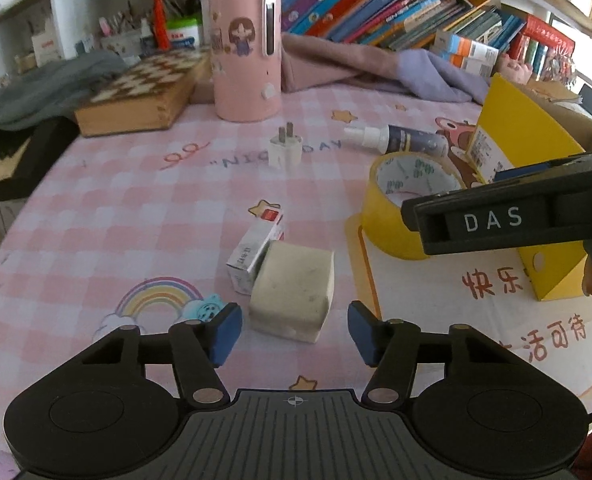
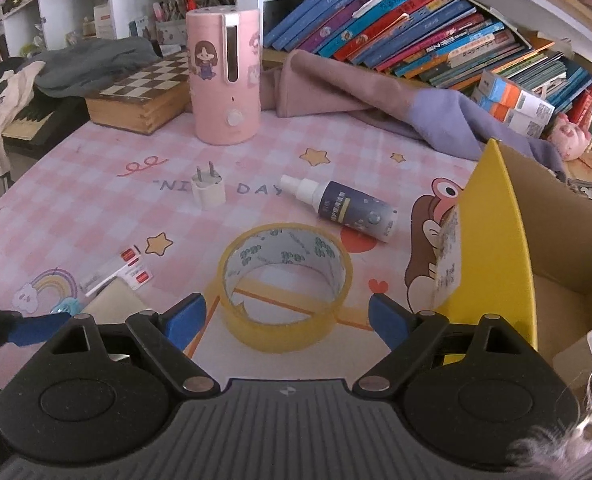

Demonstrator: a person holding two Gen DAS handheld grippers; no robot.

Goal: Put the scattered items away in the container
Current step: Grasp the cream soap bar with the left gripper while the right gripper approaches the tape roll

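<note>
Tape, a yellow roll lying flat on the pink checked cloth, sits in the middle of everything. The right gripper hovers right over its near edge, blue fingers spread wide to either side of the roll, not touching it. Just right of the tape stands the yellow box, its brown inside showing. Behind the tape lies a spray bottle on its side, and left of that a white plug with prongs up. Well left of the tape, the left gripper is open too, its fingers either side of a cream block, clear of it. A small carton leans against that block. A pink jug stands far behind the tape.
</note>
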